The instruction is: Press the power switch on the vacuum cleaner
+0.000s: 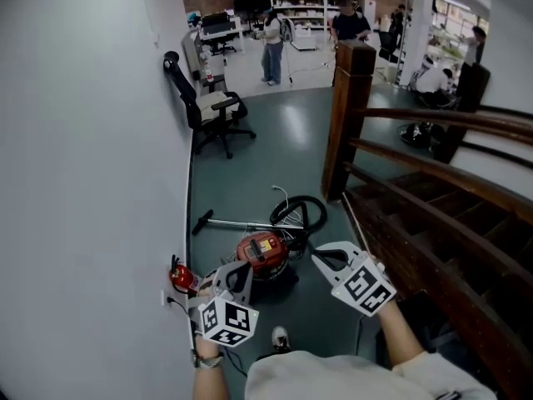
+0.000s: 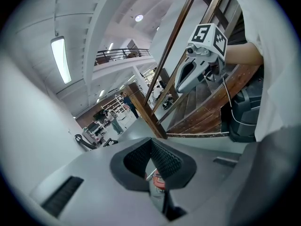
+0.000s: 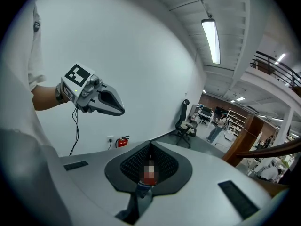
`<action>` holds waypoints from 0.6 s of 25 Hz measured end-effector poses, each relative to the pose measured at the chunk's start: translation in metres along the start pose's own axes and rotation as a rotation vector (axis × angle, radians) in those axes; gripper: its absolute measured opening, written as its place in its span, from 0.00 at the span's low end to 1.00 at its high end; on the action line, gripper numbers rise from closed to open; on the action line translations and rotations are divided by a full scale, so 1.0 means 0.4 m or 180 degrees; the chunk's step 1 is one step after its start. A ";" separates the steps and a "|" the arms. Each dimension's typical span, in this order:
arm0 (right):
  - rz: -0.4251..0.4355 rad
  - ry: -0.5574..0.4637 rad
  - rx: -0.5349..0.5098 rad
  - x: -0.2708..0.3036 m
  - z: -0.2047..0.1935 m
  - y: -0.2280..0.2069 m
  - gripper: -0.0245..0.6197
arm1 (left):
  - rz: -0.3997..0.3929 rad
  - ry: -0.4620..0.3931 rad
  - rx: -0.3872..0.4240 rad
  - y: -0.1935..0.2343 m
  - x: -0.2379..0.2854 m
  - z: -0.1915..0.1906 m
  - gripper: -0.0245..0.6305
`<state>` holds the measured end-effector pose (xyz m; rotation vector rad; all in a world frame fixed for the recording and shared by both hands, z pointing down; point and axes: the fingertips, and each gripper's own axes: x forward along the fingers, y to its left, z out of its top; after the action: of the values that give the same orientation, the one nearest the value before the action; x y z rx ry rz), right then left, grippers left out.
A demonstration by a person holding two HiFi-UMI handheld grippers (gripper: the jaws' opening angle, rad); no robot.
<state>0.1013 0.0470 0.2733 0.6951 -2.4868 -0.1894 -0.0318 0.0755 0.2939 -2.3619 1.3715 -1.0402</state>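
The left gripper (image 2: 151,146) has its 2 jaws brought together at the tips, with nothing clamped between the ribbed black pads. Through the thin slit below the tips a bit of the red vacuum cleaner (image 1: 262,252) shows, lying beyond the jaws. The right gripper (image 3: 150,149) is the same: 2 jaws together and empty, with a sliver of red visible through the slit.

In the head view, both grippers are held low in front of the person and point toward the vacuum cleaner. The left one's tip is just at the left edge of the red body, and the right one's tip is just to the right of it. Whether either touches it cannot be told.

The vacuum cleaner sits on the grey-green floor (image 1: 275,152), close to the white wall (image 1: 83,182). Its black hose (image 1: 304,211) curls in a loop behind it, and a metal tube (image 1: 237,223) lies flat, reaching left toward the wall. A small red fire extinguisher (image 1: 181,277) stands at the foot of the wall, just left of the left gripper. One shoe (image 1: 281,337) shows near the bottom edge.

Farther along the wall stands a black office chair (image 1: 212,107). To the right, a dark wooden stair rail (image 1: 433,182) runs down from a thick post (image 1: 350,115). People (image 1: 272,48) stand well away in the open room behind.
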 end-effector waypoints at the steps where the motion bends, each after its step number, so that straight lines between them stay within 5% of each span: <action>1: -0.0001 0.0003 -0.0003 0.011 0.005 -0.005 0.08 | -0.0001 0.0001 0.0002 0.012 0.007 -0.004 0.04; 15: -0.0082 0.0099 -0.0115 0.205 0.047 -0.081 0.08 | -0.0082 0.0040 -0.0014 0.165 0.117 -0.096 0.04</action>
<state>0.0468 -0.0232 0.2872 0.7101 -2.4398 -0.2308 -0.0871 0.0072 0.3103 -2.3861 1.3525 -1.0619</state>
